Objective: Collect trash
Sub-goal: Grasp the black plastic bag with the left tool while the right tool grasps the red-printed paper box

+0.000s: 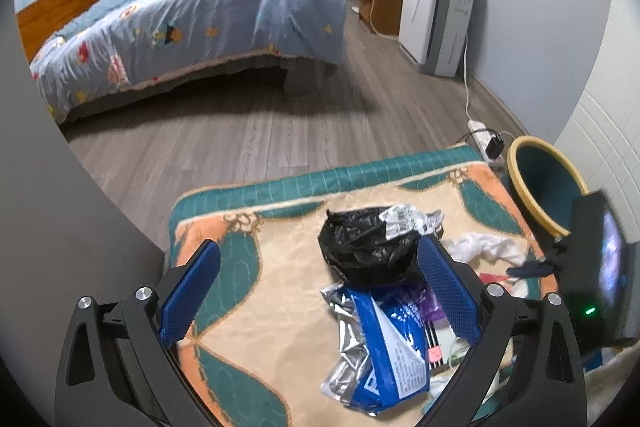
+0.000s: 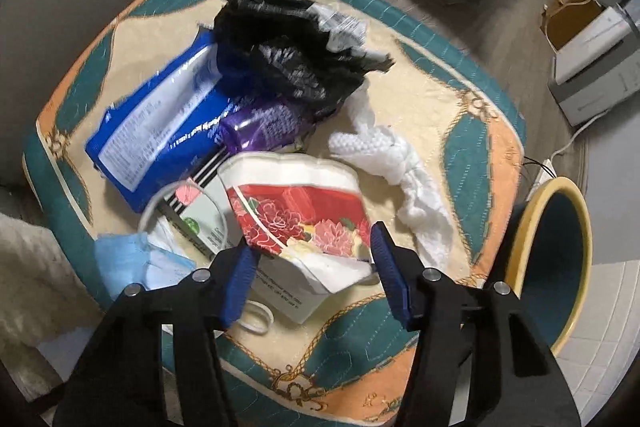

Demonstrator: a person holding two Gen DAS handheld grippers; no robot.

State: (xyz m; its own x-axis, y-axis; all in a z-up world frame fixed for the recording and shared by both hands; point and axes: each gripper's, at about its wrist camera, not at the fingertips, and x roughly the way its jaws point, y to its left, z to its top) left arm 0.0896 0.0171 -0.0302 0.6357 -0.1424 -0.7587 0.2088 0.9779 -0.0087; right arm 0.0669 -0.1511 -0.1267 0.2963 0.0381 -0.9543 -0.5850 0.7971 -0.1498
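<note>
I have both grippers spread wide and holding nothing, so I judge the collecting has barely begun. Nearest my right gripper lies a crumpled paper bowl printed with red flowers; its near edge sits between the open fingers, though I cannot tell if they touch it. My next move, I think, is to close on that rim and carry it to the yellow-rimmed bin just beside the worktop's right edge. A blue face mask lies near on the left, white tissue to the right. My left gripper hovers over the blue foil wrapper, which lies between its fingers, the black plastic bag just beyond. Further off, a purple wrapper adjoins the bag. The bed stands far behind.
</note>
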